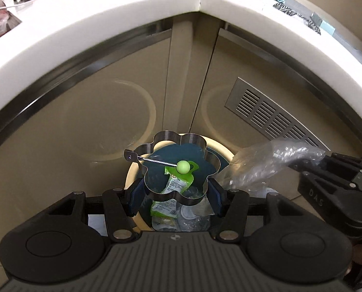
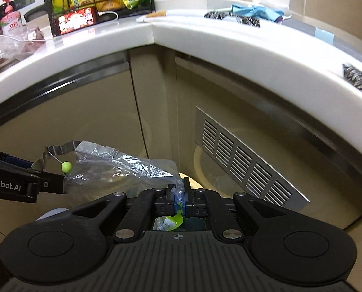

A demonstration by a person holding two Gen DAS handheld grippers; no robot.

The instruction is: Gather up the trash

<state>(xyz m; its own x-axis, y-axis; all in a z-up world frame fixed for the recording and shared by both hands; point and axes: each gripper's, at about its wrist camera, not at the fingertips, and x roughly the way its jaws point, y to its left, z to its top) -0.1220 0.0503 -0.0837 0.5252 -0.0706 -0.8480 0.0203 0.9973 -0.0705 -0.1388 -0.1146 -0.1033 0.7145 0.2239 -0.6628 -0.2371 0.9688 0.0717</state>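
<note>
While the left gripper [image 1: 176, 192] clamps it, the flower-shaped ring [image 1: 176, 165] lies flat — handle [image 1: 156, 161] leftward

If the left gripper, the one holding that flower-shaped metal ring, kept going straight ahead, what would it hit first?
Probably the trash bin right below: the left gripper points down into its opening, toward the green wrapper on top. Depth is hard to judge.

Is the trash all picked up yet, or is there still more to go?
Partly. The bin already holds green wrappers. In hand: the left claw grips a flower-shaped metal ring over the bin, and the right claw pinches a clear plastic bag beside it. Neither is dropped yet. Left: more plastic and crumpled blue stuff on the counter.
</note>
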